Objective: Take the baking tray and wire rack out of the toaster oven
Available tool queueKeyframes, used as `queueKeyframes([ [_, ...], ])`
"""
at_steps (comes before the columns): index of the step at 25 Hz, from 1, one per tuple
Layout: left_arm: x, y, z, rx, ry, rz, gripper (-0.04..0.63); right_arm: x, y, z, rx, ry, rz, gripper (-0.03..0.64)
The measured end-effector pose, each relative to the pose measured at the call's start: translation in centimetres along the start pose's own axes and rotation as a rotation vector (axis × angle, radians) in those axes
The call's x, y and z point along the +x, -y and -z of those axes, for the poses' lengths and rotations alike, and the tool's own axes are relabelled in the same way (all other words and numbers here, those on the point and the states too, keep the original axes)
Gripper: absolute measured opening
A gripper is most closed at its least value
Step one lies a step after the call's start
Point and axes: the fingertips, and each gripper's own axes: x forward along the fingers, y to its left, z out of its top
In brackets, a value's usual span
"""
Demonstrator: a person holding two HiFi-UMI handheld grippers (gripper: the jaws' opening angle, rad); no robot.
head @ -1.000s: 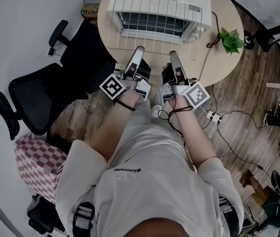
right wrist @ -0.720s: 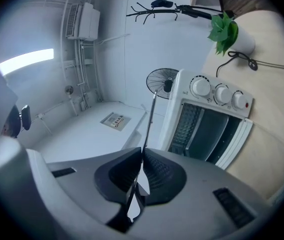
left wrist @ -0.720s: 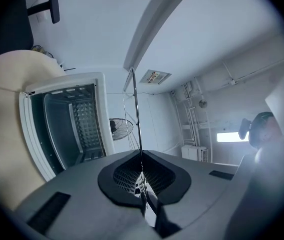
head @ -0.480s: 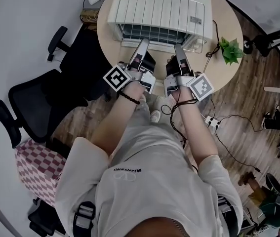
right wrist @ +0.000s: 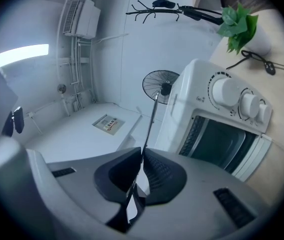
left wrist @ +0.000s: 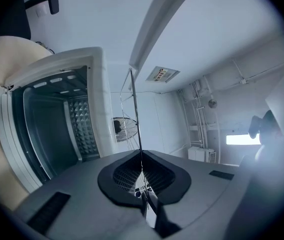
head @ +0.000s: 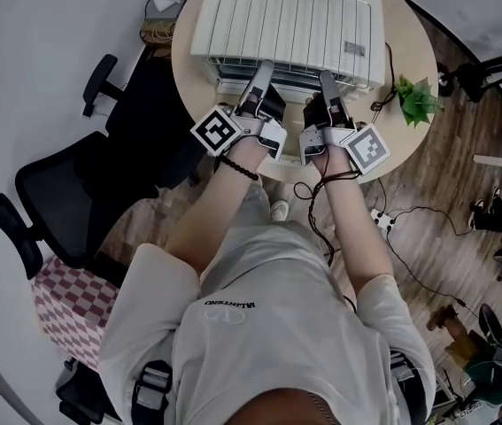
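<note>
Head view: I read the left gripper (head: 265, 65) and right gripper (head: 325, 78) as each clamped on the near edge of the wire rack (head: 286, 25). The rack lies flat over the top of the toaster oven (right wrist: 197, 91) on the round desk (head: 410, 56). I cannot tell whether it touches. Both gripper views show a rack wire pinched edge-on between closed jaws.
</note>
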Motion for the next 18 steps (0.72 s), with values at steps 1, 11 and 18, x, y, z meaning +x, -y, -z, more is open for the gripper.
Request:
queueKeyframes([
  [1,0.3,-0.2,-0.2,-0.002,0.001,-0.004,0.005,0.4,0.1,-0.1,-0.001,0.001,0.003,0.017],
  [11,2.4,-1.7,-1.4,-0.020,0.000,-0.044,0.005,2.7,1.3,-0.7,0.020,0.012,0.044,0.018],
  [18,2.7,-2.0,-1.3,-0.032,-0.008,-0.067,0.005,2.8,2.0,-0.7,0.038,0.024,0.069,0.020],
])
